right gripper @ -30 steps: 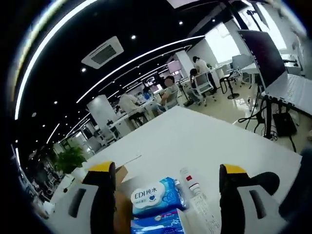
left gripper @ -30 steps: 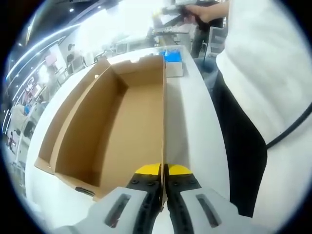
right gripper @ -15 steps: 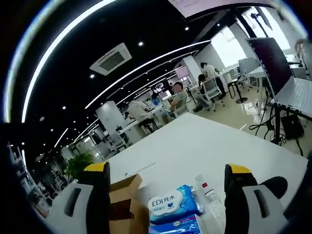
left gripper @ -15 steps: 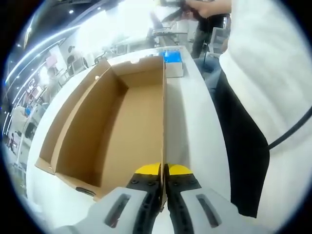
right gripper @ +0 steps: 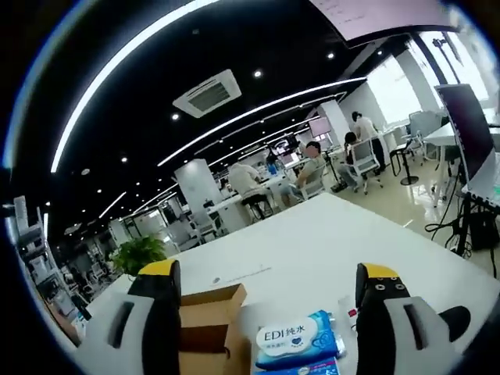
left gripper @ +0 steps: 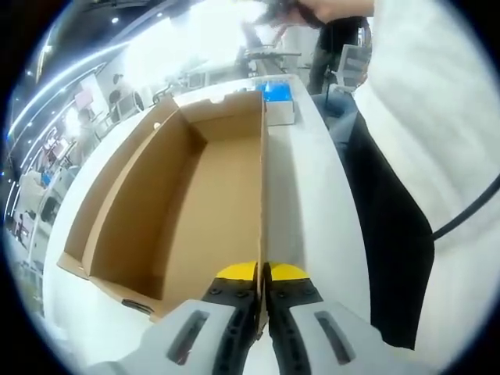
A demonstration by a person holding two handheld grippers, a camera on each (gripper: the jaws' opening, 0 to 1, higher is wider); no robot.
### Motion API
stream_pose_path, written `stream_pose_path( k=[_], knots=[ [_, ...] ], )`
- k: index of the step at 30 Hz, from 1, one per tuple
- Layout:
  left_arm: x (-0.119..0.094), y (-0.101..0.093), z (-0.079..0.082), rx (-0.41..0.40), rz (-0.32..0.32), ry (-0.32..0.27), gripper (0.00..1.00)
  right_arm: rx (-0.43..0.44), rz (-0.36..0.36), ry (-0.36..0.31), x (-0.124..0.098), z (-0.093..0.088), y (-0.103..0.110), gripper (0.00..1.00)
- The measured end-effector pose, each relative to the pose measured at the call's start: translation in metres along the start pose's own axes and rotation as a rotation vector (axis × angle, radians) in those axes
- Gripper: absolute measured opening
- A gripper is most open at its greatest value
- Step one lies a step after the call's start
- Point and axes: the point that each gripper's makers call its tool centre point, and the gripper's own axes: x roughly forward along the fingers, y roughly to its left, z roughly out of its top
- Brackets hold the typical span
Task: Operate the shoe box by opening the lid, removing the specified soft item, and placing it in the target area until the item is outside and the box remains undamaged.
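Note:
The open cardboard shoe box (left gripper: 180, 203) lies on the white table (left gripper: 305, 203), and its inside looks bare. My left gripper (left gripper: 262, 273) is shut on the box's right wall, seen edge-on. A blue wipes pack (left gripper: 276, 91) lies just past the box's far end. At the top a hand holds my right gripper (left gripper: 289, 9), blurred. In the right gripper view my right gripper (right gripper: 266, 273) is open and holds nothing, above the wipes pack (right gripper: 297, 341) marked EDI. A corner of the box (right gripper: 207, 316) sits left of the pack.
A person in a white top and dark trousers (left gripper: 422, 156) stands close along the table's right edge. The white table (right gripper: 312, 242) stretches far beyond the pack. Behind it are seated people at desks (right gripper: 258, 183), a potted plant (right gripper: 141, 251) and a laptop stand (right gripper: 484, 156).
The right gripper's view has swung, so the pack and box corner now sit further right and lower in it; its jaws stay open. The left gripper keeps its hold unchanged.

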Motion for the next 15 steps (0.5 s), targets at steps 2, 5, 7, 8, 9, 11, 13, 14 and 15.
stream_pose_path(
  k=[2, 5, 7, 8, 9, 11, 13, 14, 15],
  knots=[
    [0.0, 0.0, 0.0, -0.001, 0.002, -0.003, 0.02, -0.007, 0.01, -0.009, -0.001, 0.004, 0.004, 0.8],
    [0.0, 0.0, 0.0, -0.001, 0.001, -0.003, 0.02, -0.133, -0.049, 0.026, -0.003, 0.002, -0.004, 0.73],
    [0.0, 0.0, 0.001, -0.001, 0.0, -0.004, 0.02, -0.208, -0.081, 0.046, -0.005, 0.001, -0.007, 0.56],
    [0.0, 0.0, 0.001, -0.001, -0.001, -0.004, 0.02, -0.265, -0.127, 0.067, -0.008, 0.001, -0.013, 0.47],
    [0.0, 0.0, 0.001, -0.001, -0.001, -0.004, 0.02, -0.295, -0.133, 0.068, -0.009, 0.002, -0.013, 0.43],
    [0.0, 0.0, 0.001, -0.001, -0.002, -0.005, 0.02, -0.353, -0.154, 0.094, -0.012, 0.003, -0.011, 0.32],
    [0.0, 0.0, 0.001, 0.0, -0.002, -0.006, 0.02, -0.41, -0.152, 0.079, -0.012, 0.01, -0.006, 0.15],
    [0.0, 0.0, 0.001, 0.001, -0.003, -0.007, 0.02, -0.475, -0.174, 0.079, -0.013, 0.015, -0.005, 0.15],
    [0.0, 0.0, 0.001, 0.001, -0.004, -0.007, 0.02, -0.493, -0.164, 0.081, -0.012, 0.017, -0.001, 0.17]
  ],
)
